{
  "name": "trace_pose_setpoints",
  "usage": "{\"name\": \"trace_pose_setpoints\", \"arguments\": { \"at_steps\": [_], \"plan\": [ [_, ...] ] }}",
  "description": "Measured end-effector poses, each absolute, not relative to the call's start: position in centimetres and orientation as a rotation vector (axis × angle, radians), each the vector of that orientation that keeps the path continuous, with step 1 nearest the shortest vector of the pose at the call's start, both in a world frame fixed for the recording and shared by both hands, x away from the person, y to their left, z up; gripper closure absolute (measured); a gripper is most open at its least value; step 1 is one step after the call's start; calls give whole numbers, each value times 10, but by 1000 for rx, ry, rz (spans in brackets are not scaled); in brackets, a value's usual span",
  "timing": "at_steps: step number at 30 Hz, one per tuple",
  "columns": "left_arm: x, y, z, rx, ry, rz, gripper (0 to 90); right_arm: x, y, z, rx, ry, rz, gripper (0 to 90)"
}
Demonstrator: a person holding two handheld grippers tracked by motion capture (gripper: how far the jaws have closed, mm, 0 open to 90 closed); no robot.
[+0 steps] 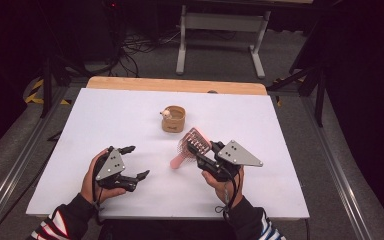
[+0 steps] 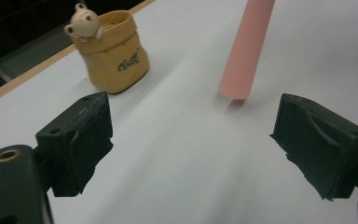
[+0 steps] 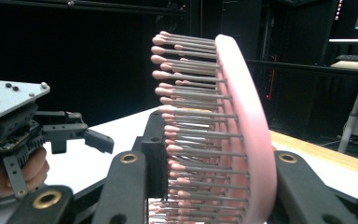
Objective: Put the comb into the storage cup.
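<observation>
Evidently the right tongs (image 1: 198,148) clamp the pink hairbrush (image 1: 189,148) by its head, handle tip on the white surface (image 1: 105,120), likely offering it to the empty, wide-open left tongs (image 1: 134,161) near the yellow pouch (image 1: 173,119).

Bare white table (image 1: 105,125) around the tan pot (image 1: 173,119); pink hairbrush (image 1: 189,148) just beside it.

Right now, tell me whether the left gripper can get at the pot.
Probably yes. The left gripper is open, and bare table lies between it and the pot; the brush handle stands off to one side.
</observation>
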State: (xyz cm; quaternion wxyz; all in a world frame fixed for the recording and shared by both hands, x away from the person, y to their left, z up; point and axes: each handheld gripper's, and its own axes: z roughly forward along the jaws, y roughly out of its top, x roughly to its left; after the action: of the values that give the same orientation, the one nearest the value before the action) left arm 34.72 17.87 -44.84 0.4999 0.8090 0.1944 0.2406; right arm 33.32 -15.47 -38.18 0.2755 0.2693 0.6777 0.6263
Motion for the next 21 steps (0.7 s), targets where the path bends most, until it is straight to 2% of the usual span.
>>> {"name": "trace_pose_setpoints", "arguments": {
  "at_steps": [15,21],
  "plan": [
    [338,201,-454,1950,519,631,111,336,-161,-377,719,1794,1668,634],
    [334,208,-458,1940,523,611,107,341,-167,-373,729,1770,1658,635]
  ]
}}
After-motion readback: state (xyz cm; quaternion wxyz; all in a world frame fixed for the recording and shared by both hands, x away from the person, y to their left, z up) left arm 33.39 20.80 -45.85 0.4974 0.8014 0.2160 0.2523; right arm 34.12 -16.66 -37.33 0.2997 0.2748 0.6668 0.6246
